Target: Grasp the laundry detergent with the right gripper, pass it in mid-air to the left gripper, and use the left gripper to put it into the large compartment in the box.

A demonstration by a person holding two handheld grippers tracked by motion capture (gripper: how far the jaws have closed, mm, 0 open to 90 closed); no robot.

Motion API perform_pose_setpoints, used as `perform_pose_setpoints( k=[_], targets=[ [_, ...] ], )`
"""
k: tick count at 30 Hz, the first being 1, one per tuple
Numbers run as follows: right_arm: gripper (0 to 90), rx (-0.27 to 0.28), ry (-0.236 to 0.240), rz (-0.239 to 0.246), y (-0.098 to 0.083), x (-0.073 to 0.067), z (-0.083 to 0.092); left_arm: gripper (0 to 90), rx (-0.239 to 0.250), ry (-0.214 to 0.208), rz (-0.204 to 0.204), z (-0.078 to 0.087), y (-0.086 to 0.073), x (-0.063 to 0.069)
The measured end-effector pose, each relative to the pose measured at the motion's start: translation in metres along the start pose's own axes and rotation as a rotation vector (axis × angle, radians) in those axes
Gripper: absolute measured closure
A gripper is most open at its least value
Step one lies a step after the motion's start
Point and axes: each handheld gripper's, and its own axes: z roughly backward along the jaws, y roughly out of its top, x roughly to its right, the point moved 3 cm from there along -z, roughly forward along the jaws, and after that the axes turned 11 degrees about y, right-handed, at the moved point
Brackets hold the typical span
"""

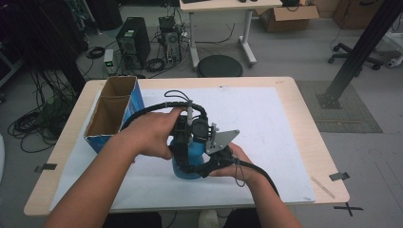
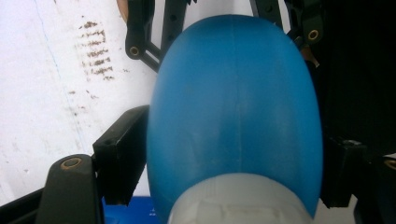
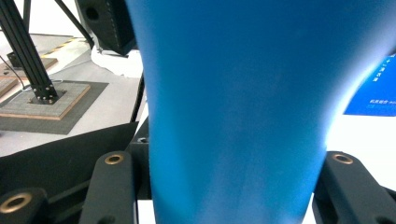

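- My right gripper (image 3: pixel 233 196) clamps the blue plastic bottle's (image 1: pixel 187 161) body.
- My left gripper (image 2: pixel 233 168) squeezes near its white screw cap (image 2: pixel 238 205); next, twist it off.

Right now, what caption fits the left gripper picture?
Blue bottle squeezed between two black jaws above a white table.

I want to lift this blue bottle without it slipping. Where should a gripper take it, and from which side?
Judging by shape, grip the blue bottle across its narrower body, coming level from the side, as the right gripper does. The domed shoulder near the white cap tapers and looks slippery.
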Motion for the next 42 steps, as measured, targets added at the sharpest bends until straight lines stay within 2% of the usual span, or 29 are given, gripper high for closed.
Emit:
perform_pose_setpoints(
  k=[18, 23, 24, 34, 39, 42],
  targets=[
    [45.1, 0.002, 0.0, 0.006, 0.001, -0.0003, -0.0009, 29.2, -0.009, 0.006, -0.005, 0.0004, -0.0005, 0.0009],
    [45.1, 0.003, 0.002, 0.002, 0.001, -0.0008, -0.0009, 29.7, -0.009, 0.018, -0.017, 0.001, 0.0001, 0.0014],
    [45.1, 0.001, 0.002, 0.001, 0.0008, -0.0008, -0.001, 37.5, -0.003, 0.005, -0.02, 0.0015, 0.0004, 0.0018],
    [45.3, -0.004, -0.006, -0.005, 0.0001, -0.0006, 0.0, 38.3, -0.015, 0.015, -0.024, 0.0012, 0.0022, 0.0018],
    [45.3, -0.002, -0.007, 0.009, 0.001, 0.0003, 0.0003, 38.5, -0.023, 0.01, -0.015, 0.0026, 0.0024, 0.0016],
    [45.4, -0.002, -0.003, -0.002, 0.0017, -0.0009, 0.0004, 38.6, -0.03, 0.009, -0.007, 0.0033, 0.0034, 0.0017]
  ],
)
